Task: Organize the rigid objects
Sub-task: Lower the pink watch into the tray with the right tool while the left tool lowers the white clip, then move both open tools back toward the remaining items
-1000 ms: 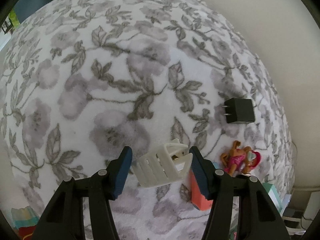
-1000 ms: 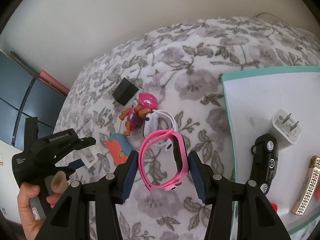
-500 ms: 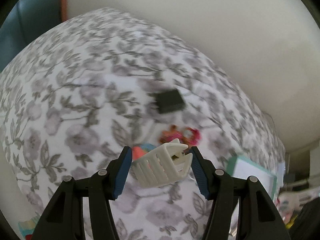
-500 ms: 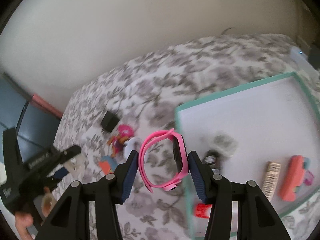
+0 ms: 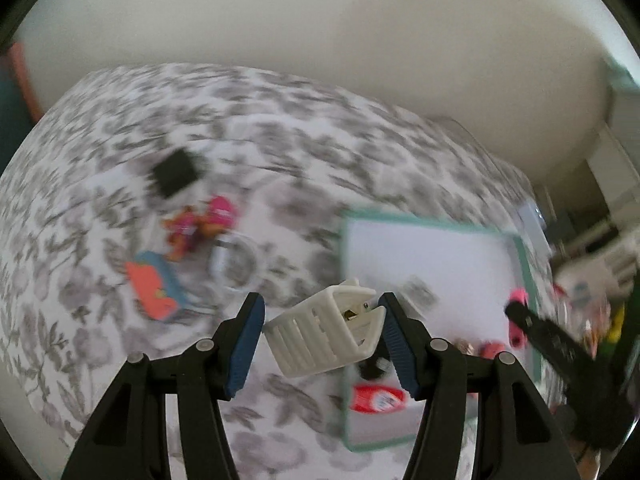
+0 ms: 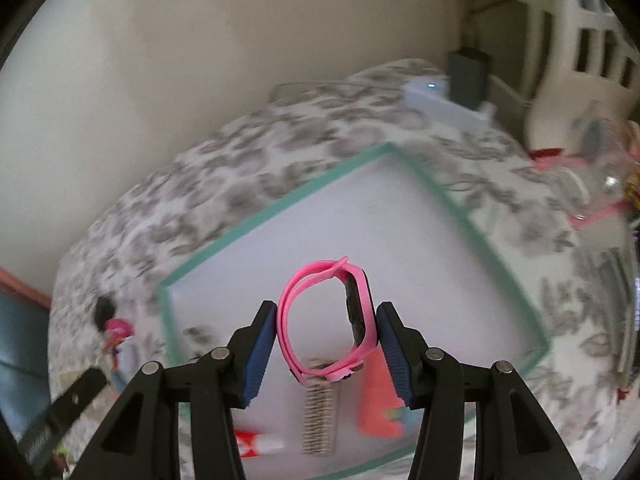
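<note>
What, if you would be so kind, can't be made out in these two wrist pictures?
- Left wrist view: motion blur smears the black block, the pink figure and the white ring on the floral cover.
- Left wrist view: the white slotted clip in the left gripper hides part of the tray.
- Right wrist view: the pink watch and right gripper cover the tops of the ridged bar and coral piece.

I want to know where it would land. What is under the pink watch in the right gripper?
Under the pink watch lies the white tray with a green rim. A ridged beige bar and an orange toy show below it; the watch partly covers them.
</note>
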Tool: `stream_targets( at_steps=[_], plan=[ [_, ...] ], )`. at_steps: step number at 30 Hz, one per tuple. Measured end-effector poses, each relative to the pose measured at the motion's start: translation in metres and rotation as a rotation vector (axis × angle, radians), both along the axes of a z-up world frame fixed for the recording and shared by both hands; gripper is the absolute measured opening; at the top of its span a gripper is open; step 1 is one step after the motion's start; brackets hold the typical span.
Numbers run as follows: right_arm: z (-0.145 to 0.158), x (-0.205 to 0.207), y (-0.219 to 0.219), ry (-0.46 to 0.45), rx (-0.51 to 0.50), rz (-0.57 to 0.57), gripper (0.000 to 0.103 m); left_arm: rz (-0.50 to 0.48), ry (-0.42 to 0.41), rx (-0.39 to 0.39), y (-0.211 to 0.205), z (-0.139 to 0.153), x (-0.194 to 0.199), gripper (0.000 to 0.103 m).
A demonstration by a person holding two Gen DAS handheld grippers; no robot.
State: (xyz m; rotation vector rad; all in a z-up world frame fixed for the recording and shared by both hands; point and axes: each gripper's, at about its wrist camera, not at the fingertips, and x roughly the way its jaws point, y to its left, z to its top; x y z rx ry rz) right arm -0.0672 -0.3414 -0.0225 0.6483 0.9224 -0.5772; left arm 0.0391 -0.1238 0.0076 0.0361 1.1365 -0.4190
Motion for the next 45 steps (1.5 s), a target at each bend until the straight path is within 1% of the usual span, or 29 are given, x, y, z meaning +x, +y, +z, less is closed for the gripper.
stream_targets(
  at_steps=[4,9,11,15,19,22,23,24,26,29,34,36,38,40,41,42,43,44,45],
  plan=[
    [-0.001,-0.014,-0.017,0.027,-0.026,-0.047,0.054,-0.114,-0.018,0.042,-0.038,-0.006,-0.025,0.061],
    [-0.005,-0.018,-0.025,0.057,-0.053,-0.064,0.054,-0.204,-0.049,0.084,-0.07,-0.015,-0.047,0.061],
    [-0.01,-0.019,-0.027,0.071,-0.048,-0.066,0.054,-0.218,-0.054,0.096,-0.076,-0.018,-0.05,0.061],
    [-0.021,-0.019,-0.027,0.105,-0.039,-0.064,0.055,-0.236,-0.028,0.102,-0.082,-0.029,-0.05,0.061],
    [-0.023,-0.017,-0.026,0.114,-0.042,-0.06,0.056,-0.241,-0.037,0.112,-0.085,-0.033,-0.05,0.061],
    [-0.022,-0.017,-0.025,0.114,-0.049,-0.06,0.056,-0.241,-0.034,0.107,-0.086,-0.035,-0.049,0.061],
    [-0.021,-0.017,-0.025,0.116,-0.051,-0.06,0.056,-0.242,-0.034,0.106,-0.086,-0.035,-0.049,0.064],
    [-0.021,-0.016,-0.025,0.118,-0.051,-0.06,0.058,-0.242,-0.034,0.103,-0.086,-0.034,-0.049,0.069],
    [-0.021,-0.016,-0.025,0.123,-0.054,-0.065,0.061,-0.24,-0.034,0.092,-0.085,-0.033,-0.049,0.073],
    [-0.02,-0.016,-0.025,0.129,-0.063,-0.067,0.063,-0.235,-0.037,0.085,-0.083,-0.03,-0.048,0.074],
    [-0.017,-0.014,-0.023,0.133,-0.081,-0.059,0.075,-0.207,-0.037,0.077,-0.077,-0.028,-0.042,0.074],
    [-0.015,-0.013,-0.021,0.133,-0.088,-0.054,0.084,-0.187,-0.038,0.077,-0.073,-0.026,-0.039,0.074],
    [-0.015,-0.013,-0.019,0.13,-0.094,-0.05,0.088,-0.16,-0.044,0.077,-0.067,-0.024,-0.034,0.075],
    [-0.014,-0.012,-0.018,0.124,-0.096,-0.047,0.09,-0.123,-0.054,0.078,-0.06,-0.021,-0.028,0.075],
    [-0.014,-0.011,-0.017,0.123,-0.098,-0.044,0.091,-0.106,-0.057,0.079,-0.056,-0.021,-0.026,0.084],
    [-0.013,-0.011,-0.016,0.122,-0.101,-0.04,0.094,-0.086,-0.06,0.081,-0.052,-0.02,-0.023,0.094],
    [-0.013,-0.01,-0.015,0.122,-0.105,-0.036,0.096,-0.057,-0.066,0.086,-0.047,-0.019,-0.019,0.095],
    [-0.013,-0.01,-0.014,0.121,-0.106,-0.033,0.102,-0.042,-0.069,0.088,-0.044,-0.019,-0.016,0.095],
    [-0.013,-0.009,-0.014,0.119,-0.106,-0.03,0.103,-0.025,-0.071,0.093,-0.041,-0.019,-0.014,0.095]
  ],
)
